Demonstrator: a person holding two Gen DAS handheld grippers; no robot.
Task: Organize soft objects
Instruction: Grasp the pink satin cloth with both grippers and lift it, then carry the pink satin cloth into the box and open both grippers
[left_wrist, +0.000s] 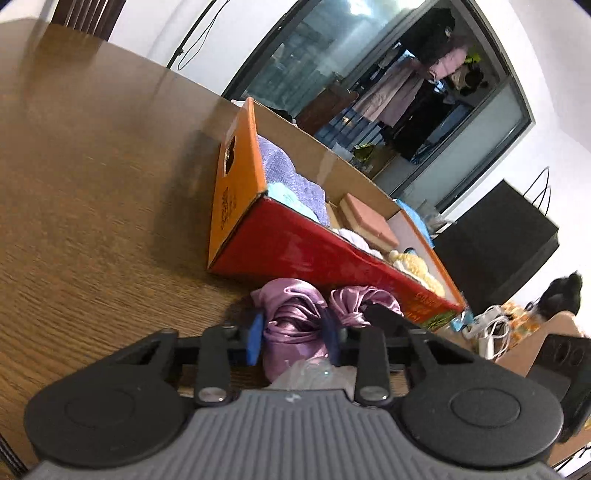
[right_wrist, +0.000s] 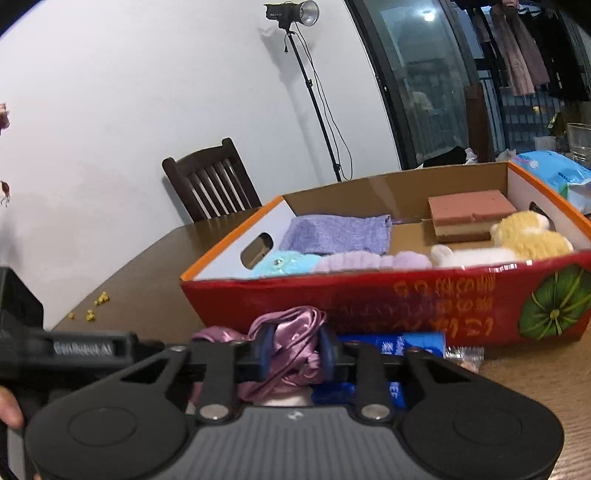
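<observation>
A shiny purple satin cloth (left_wrist: 295, 317) lies bunched on the wooden table (left_wrist: 92, 184) just in front of a red and orange cardboard box (left_wrist: 295, 243). My left gripper (left_wrist: 293, 338) is shut on one end of the cloth, its blue pads pressing the folds. My right gripper (right_wrist: 295, 350) is shut on the other end of the same satin cloth (right_wrist: 295, 332). The box (right_wrist: 369, 299) holds a lavender towel (right_wrist: 336, 232), a turquoise fluffy piece (right_wrist: 284, 262), a pale purple fluffy piece (right_wrist: 369, 262), a pink and tan sponge (right_wrist: 469, 214) and a yellow and white plush toy (right_wrist: 517, 240).
A blue packet (right_wrist: 406, 343) and a clear wrapper (right_wrist: 465, 356) lie by the box's near wall. A dark wooden chair (right_wrist: 210, 181) and a light stand (right_wrist: 314, 96) are beyond the table. Yellow crumbs (right_wrist: 98, 304) dot the table's left. A hand (right_wrist: 9, 406) shows at the left edge.
</observation>
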